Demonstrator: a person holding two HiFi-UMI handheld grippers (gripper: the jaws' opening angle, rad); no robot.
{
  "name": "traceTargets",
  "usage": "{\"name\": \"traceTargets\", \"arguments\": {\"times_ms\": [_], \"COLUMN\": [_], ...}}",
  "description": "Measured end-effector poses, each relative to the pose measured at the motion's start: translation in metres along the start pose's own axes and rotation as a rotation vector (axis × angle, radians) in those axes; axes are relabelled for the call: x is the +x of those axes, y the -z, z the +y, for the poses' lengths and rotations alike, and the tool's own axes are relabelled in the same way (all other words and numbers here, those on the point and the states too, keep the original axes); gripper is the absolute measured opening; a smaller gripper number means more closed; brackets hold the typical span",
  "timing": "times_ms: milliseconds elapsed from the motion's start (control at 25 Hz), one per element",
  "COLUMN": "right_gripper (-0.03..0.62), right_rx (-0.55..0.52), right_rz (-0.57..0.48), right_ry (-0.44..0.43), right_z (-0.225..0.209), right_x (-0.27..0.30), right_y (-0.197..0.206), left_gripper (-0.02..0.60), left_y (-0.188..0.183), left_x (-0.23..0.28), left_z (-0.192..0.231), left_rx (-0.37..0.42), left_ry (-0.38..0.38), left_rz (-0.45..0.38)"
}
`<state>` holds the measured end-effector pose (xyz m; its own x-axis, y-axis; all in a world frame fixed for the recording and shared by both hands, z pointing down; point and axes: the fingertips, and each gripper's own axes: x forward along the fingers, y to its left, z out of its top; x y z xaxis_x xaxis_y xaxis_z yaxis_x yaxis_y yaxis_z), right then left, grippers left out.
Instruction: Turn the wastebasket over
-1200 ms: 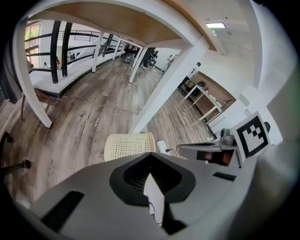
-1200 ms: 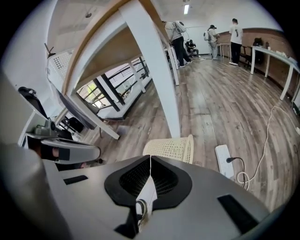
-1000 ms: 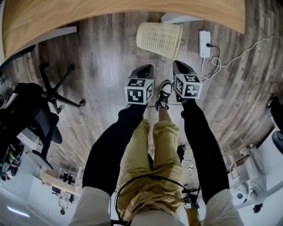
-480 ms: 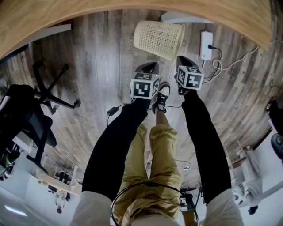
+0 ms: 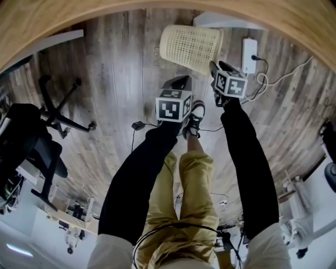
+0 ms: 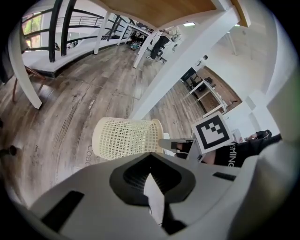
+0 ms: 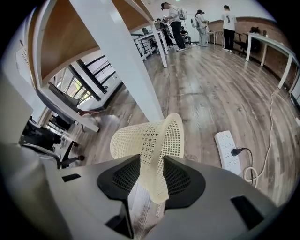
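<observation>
The cream lattice wastebasket lies on its side on the wood floor, its open mouth toward the right. My right gripper is at the near side of that mouth. Its jaws have just been opening, and in the right gripper view the wastebasket's rim runs between the right gripper's spread jaws. I see no clamping on the rim. My left gripper hovers short of the wastebasket's side, apart from it. The left gripper's jaws meet with nothing between them.
A white power strip with a plugged cable lies just right of the basket. The white desk leg rises behind it under the wooden desktop. A black office chair stands at the left. The person's shoe is below the grippers.
Both grippers have moved down toward the floor and closer to the basket. The right one went farther and now sits at the basket's rim.
</observation>
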<state>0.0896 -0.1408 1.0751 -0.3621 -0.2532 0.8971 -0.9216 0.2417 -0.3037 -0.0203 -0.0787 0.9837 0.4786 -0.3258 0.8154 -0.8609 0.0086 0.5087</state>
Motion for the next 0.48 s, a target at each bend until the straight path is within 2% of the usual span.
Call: {"name": "traceTargets", "arguments": {"times_ms": [120,240,360,480], "right_gripper": [0.142,0.077,0.071,0.066], "right_rx": [0.012,0.029,0.051,0.002], "right_rz": [0.019,0.027,0.03,0.009], "right_ry": [-0.009,0.002,-0.003,0.026], "right_z": [-0.004,-0.006,-0.006,-0.003], "right_x": [0.011,0.012,0.011,0.001], "right_y": [0.0,0.003,0.006,-0.001], "left_gripper": [0.002,0.002,0.002,0.002], "left_y": [0.001,0.004,0.005,0.003], "left_x": [0.0,-0.004,-0.008,-0.01], "left_z": [0.005,0.011,0.013,0.01], "left_rx": [-0.012,-0.023,-0.024,-0.025], "left_ry": [-0.007,-0.023,-0.034,-0.036], "left_rz": [-0.01,-0.012,-0.017,-0.025]}}
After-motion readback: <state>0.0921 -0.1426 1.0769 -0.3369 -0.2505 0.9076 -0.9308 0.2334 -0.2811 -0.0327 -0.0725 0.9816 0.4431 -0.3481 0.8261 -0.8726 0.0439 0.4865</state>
